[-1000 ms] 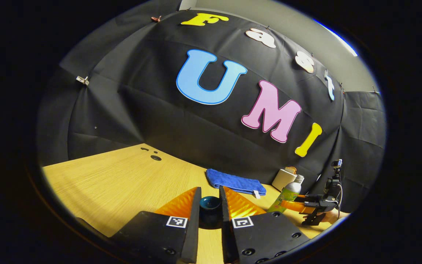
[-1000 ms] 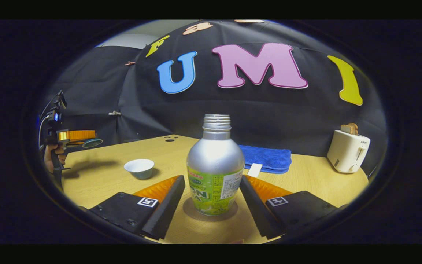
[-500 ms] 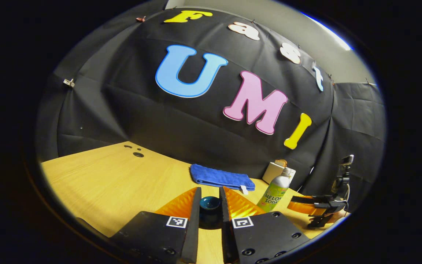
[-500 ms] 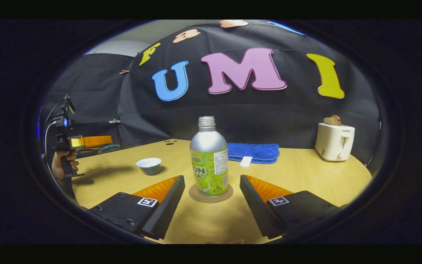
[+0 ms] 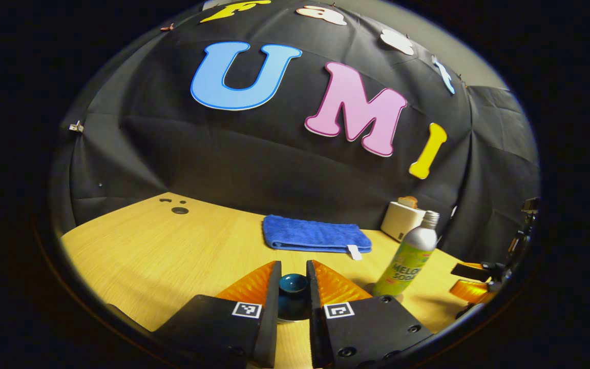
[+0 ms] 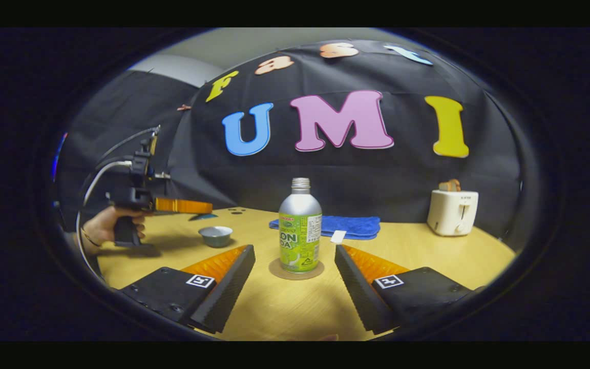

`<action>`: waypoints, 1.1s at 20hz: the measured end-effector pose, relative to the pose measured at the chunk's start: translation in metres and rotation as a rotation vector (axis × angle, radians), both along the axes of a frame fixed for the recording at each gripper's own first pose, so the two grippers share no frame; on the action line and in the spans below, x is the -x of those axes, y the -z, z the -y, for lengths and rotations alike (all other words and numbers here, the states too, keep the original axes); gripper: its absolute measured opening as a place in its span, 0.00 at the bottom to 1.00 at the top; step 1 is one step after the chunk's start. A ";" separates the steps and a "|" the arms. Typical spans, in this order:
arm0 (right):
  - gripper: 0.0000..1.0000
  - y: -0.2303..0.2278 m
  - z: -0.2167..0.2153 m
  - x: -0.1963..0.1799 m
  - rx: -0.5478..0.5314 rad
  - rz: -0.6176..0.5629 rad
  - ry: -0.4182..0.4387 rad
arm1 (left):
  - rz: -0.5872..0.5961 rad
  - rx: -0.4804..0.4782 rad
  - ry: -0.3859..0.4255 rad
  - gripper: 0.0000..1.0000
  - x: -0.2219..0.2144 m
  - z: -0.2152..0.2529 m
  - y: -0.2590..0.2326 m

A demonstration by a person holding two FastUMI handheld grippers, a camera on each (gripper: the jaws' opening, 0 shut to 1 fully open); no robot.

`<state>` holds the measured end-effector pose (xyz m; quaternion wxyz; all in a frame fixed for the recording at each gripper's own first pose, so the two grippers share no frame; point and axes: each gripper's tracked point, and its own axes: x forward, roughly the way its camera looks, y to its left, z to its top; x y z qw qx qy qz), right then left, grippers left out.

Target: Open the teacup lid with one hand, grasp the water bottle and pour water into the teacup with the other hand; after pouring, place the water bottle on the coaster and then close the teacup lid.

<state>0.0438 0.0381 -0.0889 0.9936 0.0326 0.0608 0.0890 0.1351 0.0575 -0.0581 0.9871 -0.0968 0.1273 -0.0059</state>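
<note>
We hold lid (image 5: 293, 283) clamped in left tool (image 5: 293, 297), above table (image 6: 428, 256). Teacup (image 6: 215, 236) sits uncovered just below and ahead of left tool (image 6: 182, 206), so left is nearer. Right tool (image 6: 295, 279) spread wide, empty, bottle (image 6: 300, 228) upright on coaster (image 6: 279, 271) straight ahead.

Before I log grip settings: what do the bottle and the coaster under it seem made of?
The bottle looks like aluminium: matte silver shoulder, threaded neck, a glossy green printed wrap below. The coaster looks like cork or fibreboard, a dull flat brown disc; I can't tell which.
</note>
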 end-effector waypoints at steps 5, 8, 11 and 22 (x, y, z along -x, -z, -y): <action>0.98 -0.001 0.009 -0.004 0.006 -0.001 0.047 | -0.032 -0.057 -0.005 0.30 -0.011 0.004 0.015; 0.98 -0.001 0.009 -0.003 0.006 -0.001 0.050 | -0.050 -0.089 -0.005 0.30 -0.015 0.007 0.023; 0.98 -0.001 0.011 -0.003 0.005 -0.001 0.050 | -0.068 -0.122 -0.007 0.31 -0.017 0.006 0.031; 0.98 -0.001 0.011 -0.003 0.004 -0.001 0.048 | -0.081 -0.236 0.006 0.37 -0.018 0.017 0.041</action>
